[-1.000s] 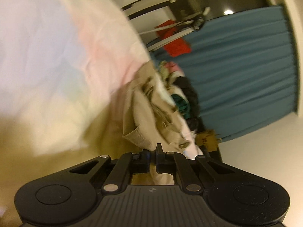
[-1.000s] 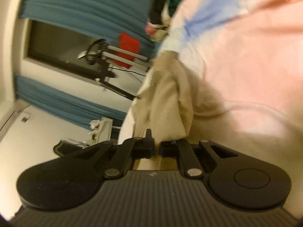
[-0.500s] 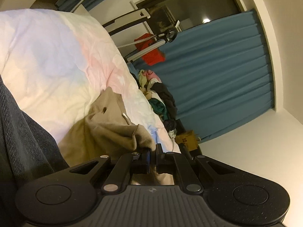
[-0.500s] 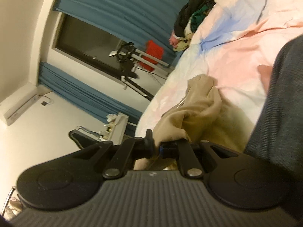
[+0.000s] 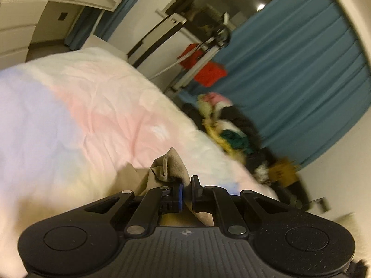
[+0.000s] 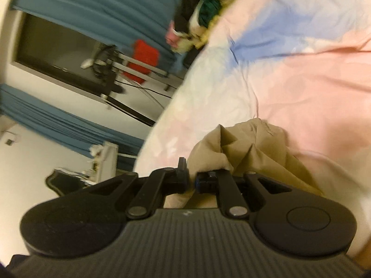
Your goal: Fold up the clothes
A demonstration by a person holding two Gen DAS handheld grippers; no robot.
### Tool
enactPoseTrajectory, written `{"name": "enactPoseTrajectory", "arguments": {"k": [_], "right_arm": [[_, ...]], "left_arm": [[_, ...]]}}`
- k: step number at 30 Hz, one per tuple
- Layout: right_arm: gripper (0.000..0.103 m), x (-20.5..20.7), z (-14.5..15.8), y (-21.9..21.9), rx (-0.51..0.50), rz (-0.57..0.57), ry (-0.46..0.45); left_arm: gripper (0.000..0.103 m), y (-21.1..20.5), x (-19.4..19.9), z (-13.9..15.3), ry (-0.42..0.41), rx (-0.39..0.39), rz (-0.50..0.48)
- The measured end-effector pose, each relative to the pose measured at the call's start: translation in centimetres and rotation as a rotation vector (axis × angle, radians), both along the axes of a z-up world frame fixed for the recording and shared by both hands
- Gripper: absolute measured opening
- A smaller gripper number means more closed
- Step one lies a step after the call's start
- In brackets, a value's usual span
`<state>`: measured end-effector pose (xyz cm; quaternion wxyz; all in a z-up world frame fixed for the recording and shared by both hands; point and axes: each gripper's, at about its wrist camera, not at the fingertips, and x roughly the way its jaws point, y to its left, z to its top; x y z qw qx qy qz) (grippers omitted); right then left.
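Note:
A beige garment (image 5: 169, 169) is bunched up over a pastel pink, blue and white bedspread (image 5: 76, 115). My left gripper (image 5: 187, 190) is shut on an edge of the beige cloth, which passes between its jaws. In the right wrist view the same beige garment (image 6: 243, 153) hangs crumpled in front of my right gripper (image 6: 191, 180), which is shut on another part of it. The bedspread (image 6: 313, 81) lies beyond. The rest of the garment is hidden below both grippers.
A pile of mixed clothes (image 5: 227, 125) lies at the far end of the bed, also in the right wrist view (image 6: 199, 20). A metal rack with red cloth (image 5: 204, 69) stands by blue curtains (image 5: 301, 69). White drawers (image 5: 23, 30) are at far left.
Both grippers have swung with the beige garment still held; the view is higher over the bed. The dark grey fabric seen at the frame edges half a second ago is out of view.

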<state>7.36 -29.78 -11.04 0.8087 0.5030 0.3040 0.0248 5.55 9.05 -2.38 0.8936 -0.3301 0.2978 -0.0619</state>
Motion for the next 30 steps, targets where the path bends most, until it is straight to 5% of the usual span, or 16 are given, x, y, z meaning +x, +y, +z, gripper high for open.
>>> {"name": "enactPoseTrajectory", "arguments": {"k": [11, 13, 15, 17, 20, 23, 25, 27, 30], "right_arm": [[0.017, 7.5, -8.0, -1.6, 0.097, 0.142, 0.058], [0.034, 8.3, -8.1, -1.5, 0.098, 0.177, 0.045], [0.075, 8.9, -7.9, -1.2, 0.091, 0.213, 0.023], [0.085, 9.0, -7.1, -0.3, 0.053, 0.251, -0.025], [0.084, 8.1, -6.5, 1.1, -0.015, 0.286, -0.045], [0.084, 5.7, -5.3, 2.0, -0.123, 0.271, -0.090], [0.070, 4.3, -4.6, 2.6, -0.212, 0.266, -0.118], [0.041, 4.3, -4.1, 3.5, -0.349, 0.288, -0.123], [0.025, 5.8, -4.9, 4.5, -0.497, 0.319, -0.090]], "left_arm": [[0.008, 0.2, 7.5, -7.4, 0.031, 0.040, -0.029], [0.009, 0.0, 8.3, -8.1, 0.029, 0.080, -0.052], [0.015, -0.3, 8.8, -8.4, 0.031, 0.107, -0.088], [0.054, -0.7, 8.9, -8.4, 0.015, 0.130, -0.131], [0.076, -1.4, 8.4, -8.1, -0.014, 0.171, -0.171], [0.079, -2.1, 7.3, -7.8, -0.022, 0.219, -0.198], [0.080, -2.5, 6.7, -7.9, -0.017, 0.260, -0.226], [0.080, -3.1, 6.1, -7.9, -0.019, 0.317, -0.249], [0.080, -4.4, 6.4, -8.5, -0.017, 0.421, -0.272]]}}
